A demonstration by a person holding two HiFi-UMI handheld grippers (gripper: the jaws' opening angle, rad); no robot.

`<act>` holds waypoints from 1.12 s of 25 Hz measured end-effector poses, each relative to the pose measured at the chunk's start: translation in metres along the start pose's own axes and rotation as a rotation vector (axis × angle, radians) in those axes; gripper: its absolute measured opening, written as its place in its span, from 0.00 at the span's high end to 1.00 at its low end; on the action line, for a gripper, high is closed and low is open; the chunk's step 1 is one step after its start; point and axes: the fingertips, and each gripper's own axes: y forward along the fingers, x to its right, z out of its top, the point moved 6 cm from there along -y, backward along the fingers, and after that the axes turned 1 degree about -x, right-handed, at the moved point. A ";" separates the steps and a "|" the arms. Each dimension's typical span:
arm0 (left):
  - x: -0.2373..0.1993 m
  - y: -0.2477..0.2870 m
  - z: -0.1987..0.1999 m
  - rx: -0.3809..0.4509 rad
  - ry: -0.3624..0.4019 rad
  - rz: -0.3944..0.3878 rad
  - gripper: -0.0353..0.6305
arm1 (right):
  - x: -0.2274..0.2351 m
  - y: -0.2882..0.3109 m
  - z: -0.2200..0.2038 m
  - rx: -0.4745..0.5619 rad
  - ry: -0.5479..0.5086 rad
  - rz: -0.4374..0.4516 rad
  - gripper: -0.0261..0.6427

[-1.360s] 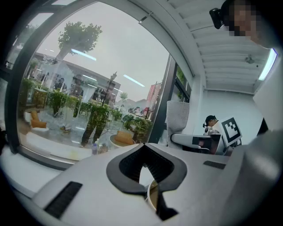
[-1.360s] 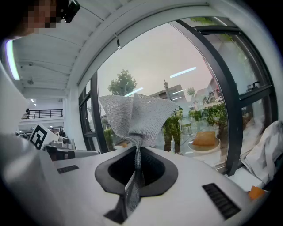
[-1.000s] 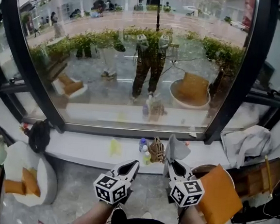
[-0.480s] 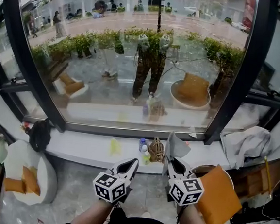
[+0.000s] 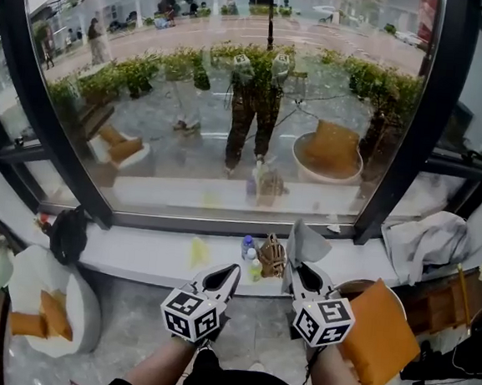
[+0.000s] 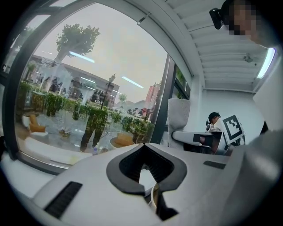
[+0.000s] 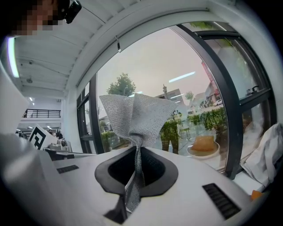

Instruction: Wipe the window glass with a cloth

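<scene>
Two tools (image 5: 222, 278) (image 5: 302, 274), one grey cloth (image 5: 304, 243), one large window pane (image 5: 192, 83).

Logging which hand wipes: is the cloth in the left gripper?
No, the cloth is pinched in the right gripper, while the left gripper holds nothing.

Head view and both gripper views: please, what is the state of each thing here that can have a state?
left gripper: shut, nothing between the jaws.
right gripper: shut on the cloth.
cloth: pinched at its middle, fanning out above the jaws, clear of the glass.
window glass: not touched by the cloth.
bottle: upright on the sill.
</scene>
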 end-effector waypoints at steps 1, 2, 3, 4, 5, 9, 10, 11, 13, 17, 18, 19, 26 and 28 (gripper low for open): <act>-0.006 0.002 0.003 0.000 0.002 -0.008 0.94 | -0.001 0.006 0.001 0.002 -0.001 -0.009 0.90; -0.013 0.004 0.005 -0.001 0.003 -0.015 0.94 | -0.002 0.011 0.002 0.003 -0.001 -0.018 0.90; -0.020 0.006 0.008 -0.003 0.002 -0.022 0.94 | -0.003 0.017 0.002 0.003 0.001 -0.029 0.90; -0.027 0.007 0.010 -0.007 0.001 -0.028 0.94 | -0.004 0.023 0.003 0.003 0.006 -0.039 0.90; -0.034 0.009 0.013 -0.010 0.001 -0.034 0.94 | -0.005 0.029 0.003 0.004 0.011 -0.048 0.90; -0.064 0.017 0.026 -0.011 0.013 -0.053 0.94 | -0.012 0.058 0.007 0.012 0.017 -0.073 0.90; -0.072 0.018 0.030 -0.012 0.014 -0.056 0.94 | -0.014 0.066 0.008 0.013 0.018 -0.078 0.90; -0.080 0.020 0.032 -0.013 0.014 -0.060 0.94 | -0.016 0.074 0.009 0.012 0.020 -0.083 0.90; -0.094 0.023 0.037 -0.018 0.018 -0.069 0.94 | -0.018 0.088 0.010 0.012 0.026 -0.095 0.90; -0.127 0.029 0.049 -0.016 0.021 -0.076 0.94 | -0.023 0.117 0.012 0.011 0.031 -0.118 0.90; -0.135 0.030 0.052 -0.016 0.019 -0.079 0.94 | -0.024 0.124 0.013 0.011 0.031 -0.124 0.90; -0.142 0.032 0.055 -0.015 0.019 -0.083 0.94 | -0.026 0.131 0.014 0.012 0.031 -0.130 0.90; -0.191 0.036 0.074 -0.016 0.036 -0.125 0.94 | -0.040 0.175 0.021 0.030 0.029 -0.180 0.90; -0.203 0.036 0.077 -0.021 0.046 -0.138 0.94 | -0.042 0.186 0.023 0.040 0.029 -0.200 0.90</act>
